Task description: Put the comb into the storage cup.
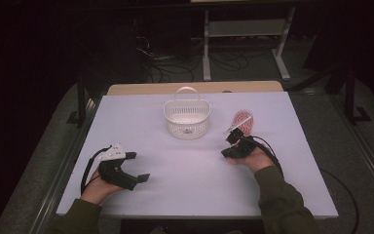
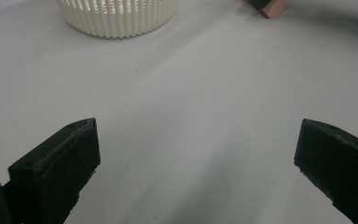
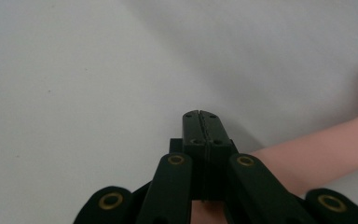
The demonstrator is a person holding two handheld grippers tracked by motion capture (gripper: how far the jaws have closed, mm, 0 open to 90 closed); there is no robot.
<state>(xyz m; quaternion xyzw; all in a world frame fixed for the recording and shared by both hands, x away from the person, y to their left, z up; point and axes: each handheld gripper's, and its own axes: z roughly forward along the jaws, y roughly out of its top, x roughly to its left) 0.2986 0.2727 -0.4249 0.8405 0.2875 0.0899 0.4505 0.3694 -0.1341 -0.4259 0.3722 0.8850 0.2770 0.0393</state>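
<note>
Bare table (image 1: 190, 170) between both claws; basket (image 1: 187, 118) mid-table beyond.

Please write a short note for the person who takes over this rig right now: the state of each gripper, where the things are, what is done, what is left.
Left gripper: open, jaws wide apart, nothing between them, resting low on the near left of the white table.
Right gripper: shut, jaws pressed together with nothing held, at the table's right side.
White slatted basket: upright at the far centre of the table; I see nothing inside it.
Pink mesh item: lying on the table just beyond the right gripper, right of the basket, apart from it.
Done: nothing has been picked up.
Left: probably to grasp the pink mesh item and put it into the basket.
</note>
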